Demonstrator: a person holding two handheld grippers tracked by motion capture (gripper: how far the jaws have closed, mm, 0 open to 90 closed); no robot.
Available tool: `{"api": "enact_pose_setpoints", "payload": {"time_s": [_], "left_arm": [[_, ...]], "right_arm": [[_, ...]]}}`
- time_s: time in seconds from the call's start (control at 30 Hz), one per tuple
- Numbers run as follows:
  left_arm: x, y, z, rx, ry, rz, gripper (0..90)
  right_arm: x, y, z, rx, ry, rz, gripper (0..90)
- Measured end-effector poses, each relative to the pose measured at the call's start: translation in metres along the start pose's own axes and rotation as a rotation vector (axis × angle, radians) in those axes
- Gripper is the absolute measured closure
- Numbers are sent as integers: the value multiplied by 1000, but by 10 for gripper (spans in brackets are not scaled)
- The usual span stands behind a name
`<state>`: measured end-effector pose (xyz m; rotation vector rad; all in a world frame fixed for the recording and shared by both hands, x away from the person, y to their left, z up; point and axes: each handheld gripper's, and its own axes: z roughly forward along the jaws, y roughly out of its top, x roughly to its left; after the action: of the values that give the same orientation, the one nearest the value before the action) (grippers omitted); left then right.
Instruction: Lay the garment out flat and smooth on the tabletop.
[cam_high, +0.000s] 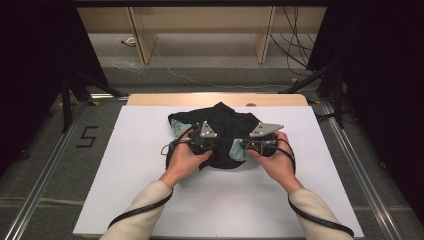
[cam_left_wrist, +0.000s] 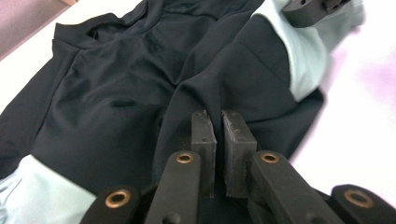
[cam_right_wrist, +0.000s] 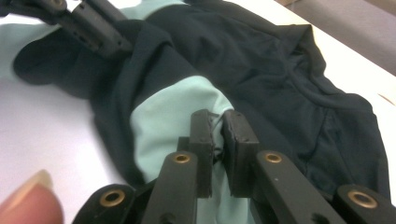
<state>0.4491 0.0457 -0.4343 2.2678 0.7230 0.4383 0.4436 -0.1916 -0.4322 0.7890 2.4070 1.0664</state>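
The crumpled black cloth garment with pale mint panels (cam_high: 220, 135) lies mid-counter (cam_high: 140, 200). The left gripper (cam_left_wrist: 217, 140) at 9 o'clock and right gripper (cam_right_wrist: 219, 140) at 3 o'clock both pinch its fabric, fingers clamped. Judged step: lifting; next, spread it flat.

A single large dark numeral "5" (cam_high: 87, 136) is marked on the grey carpeted floor to the left of the white-topped table (cam_high: 125, 200), as the high view shows it. It stands near the metal rail that runs along the floor beside the table. No other writing, label, brand name or sign can be read in the high view, in the left gripper view or in the right gripper view.
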Motion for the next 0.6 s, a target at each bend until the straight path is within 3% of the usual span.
{"api": "enact_pose_setpoints", "payload": {"time_s": [0.17,0.3,0.43,0.6], "left_arm": [[3,-9,22,47,15,1,839],[5,-15,30,50,7,-11,839],[3,-16,29,45,6,-6,839],[2,-17,31,44,4,-9,839]], "right_arm": [[-3,-4,25,21,-31,-11,800],[1,-3,28,11,-56,-43,709],[4,-2,10,-24,-76,-54,601],[21,-10,-25,-78,-100,-36,617]]}}
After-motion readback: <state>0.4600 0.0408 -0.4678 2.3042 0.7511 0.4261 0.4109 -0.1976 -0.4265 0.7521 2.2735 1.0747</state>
